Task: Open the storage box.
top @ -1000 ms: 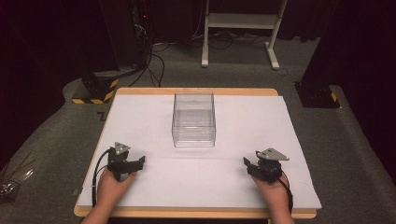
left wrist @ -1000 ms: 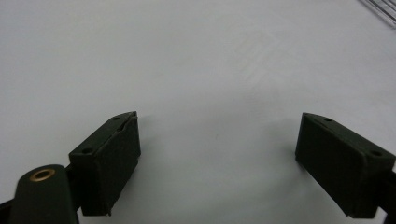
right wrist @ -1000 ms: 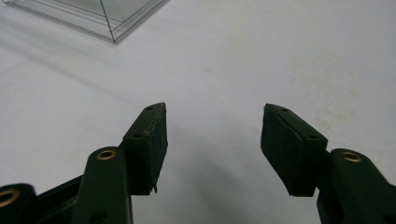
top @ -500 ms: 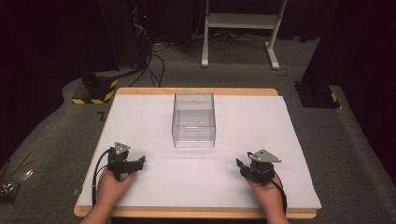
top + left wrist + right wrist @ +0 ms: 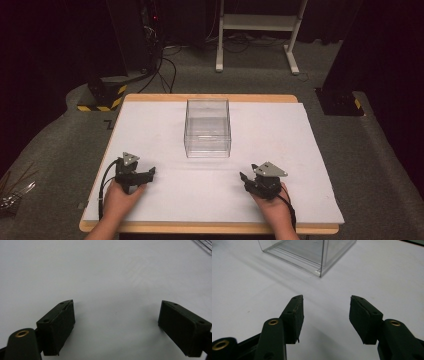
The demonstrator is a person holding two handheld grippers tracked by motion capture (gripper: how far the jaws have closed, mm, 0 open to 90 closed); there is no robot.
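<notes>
A clear plastic box [image 5: 207, 128] stands empty and open-topped in the middle of the white sheet [image 5: 280, 135] that covers the table. Its near corner [image 5: 321, 257] fills the top of the right gripper view. My left gripper [image 5: 148, 173] rests low at the front left, jaws wide apart over bare sheet [image 5: 115, 285], with nothing between them. At the front right my right gripper [image 5: 244, 178] is open too, pointing toward the box and a short way from it, empty [image 5: 326, 305].
The wooden table edge [image 5: 210, 228] runs along the front. Beyond the table are grey floor, a white stand [image 5: 257, 25], black equipment with cables [image 5: 150, 45] and yellow-black striped feet [image 5: 107, 95]. Thin metal rods [image 5: 12, 192] lie on the floor at far left.
My right gripper has slid left and slightly forward, toward the box. The left gripper has stayed where it was.
</notes>
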